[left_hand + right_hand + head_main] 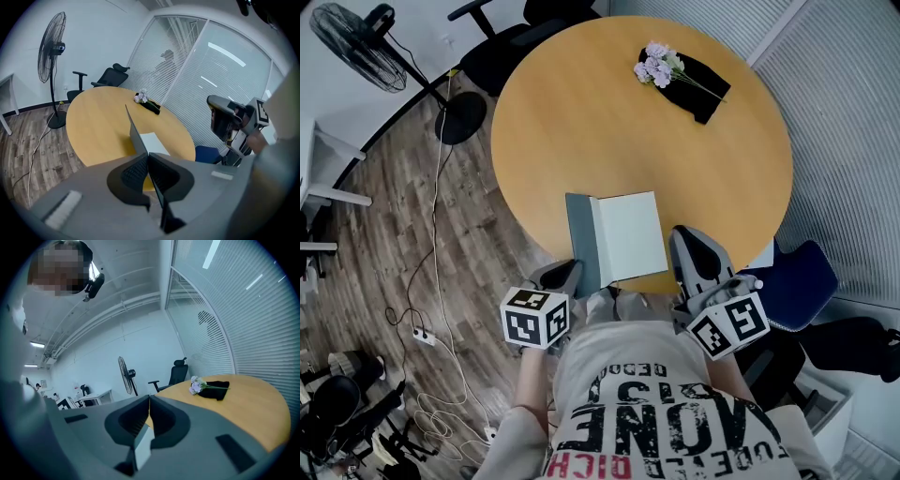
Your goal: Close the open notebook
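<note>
An open notebook lies at the near edge of the round wooden table [581,112], its white page [630,234] flat and facing up. Its grey cover [581,239] stands tilted up on the left. My left gripper [570,274] is shut on the lower edge of that cover. In the left gripper view the cover [136,133] rises as a thin sheet out of the closed jaws [148,157], with the white page [155,143] beyond. My right gripper [680,242] sits at the notebook's right side, shut [149,401] on a pale edge of the notebook [143,446].
A bunch of pale flowers [659,66] lies on a black cloth [698,86] at the table's far side. Behind the table are a black office chair [502,47] and a standing fan [361,47]. A blue chair [802,281] is at the right, and cables trail on the floor.
</note>
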The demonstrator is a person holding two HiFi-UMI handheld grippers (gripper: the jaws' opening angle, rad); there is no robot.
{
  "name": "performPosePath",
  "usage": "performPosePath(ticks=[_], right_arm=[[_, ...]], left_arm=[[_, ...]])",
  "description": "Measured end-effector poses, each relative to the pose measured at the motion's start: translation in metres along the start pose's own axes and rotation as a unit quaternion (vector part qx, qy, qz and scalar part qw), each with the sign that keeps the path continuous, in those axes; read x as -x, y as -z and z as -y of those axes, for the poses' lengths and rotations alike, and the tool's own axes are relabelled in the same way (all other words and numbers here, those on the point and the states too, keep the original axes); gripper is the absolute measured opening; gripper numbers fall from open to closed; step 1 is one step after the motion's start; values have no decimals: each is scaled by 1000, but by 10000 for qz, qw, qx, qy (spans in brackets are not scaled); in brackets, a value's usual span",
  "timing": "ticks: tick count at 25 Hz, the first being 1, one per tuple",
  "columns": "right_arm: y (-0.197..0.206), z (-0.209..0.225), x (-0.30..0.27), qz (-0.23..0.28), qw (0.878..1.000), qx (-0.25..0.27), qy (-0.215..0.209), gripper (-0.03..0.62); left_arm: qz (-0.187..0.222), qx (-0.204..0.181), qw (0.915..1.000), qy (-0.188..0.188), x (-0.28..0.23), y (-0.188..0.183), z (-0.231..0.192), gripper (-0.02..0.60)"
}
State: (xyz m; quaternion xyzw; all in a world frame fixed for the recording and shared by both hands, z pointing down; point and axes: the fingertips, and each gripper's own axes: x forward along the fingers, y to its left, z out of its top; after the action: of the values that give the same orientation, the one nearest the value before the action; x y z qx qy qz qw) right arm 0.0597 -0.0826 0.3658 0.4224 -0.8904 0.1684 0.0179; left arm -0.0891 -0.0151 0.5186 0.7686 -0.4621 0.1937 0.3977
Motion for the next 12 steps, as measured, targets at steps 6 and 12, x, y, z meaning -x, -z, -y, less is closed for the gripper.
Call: performPosePath(ticks=[6, 12], right_arm=[[-3, 6, 5, 24, 10000, -24, 21, 12], [-4, 12, 8, 41, 10000, -34, 12, 12]], left_arm=[[30, -31, 10000, 23, -1, -4, 9, 20], [56, -69, 9999, 49, -5, -7, 18, 20]])
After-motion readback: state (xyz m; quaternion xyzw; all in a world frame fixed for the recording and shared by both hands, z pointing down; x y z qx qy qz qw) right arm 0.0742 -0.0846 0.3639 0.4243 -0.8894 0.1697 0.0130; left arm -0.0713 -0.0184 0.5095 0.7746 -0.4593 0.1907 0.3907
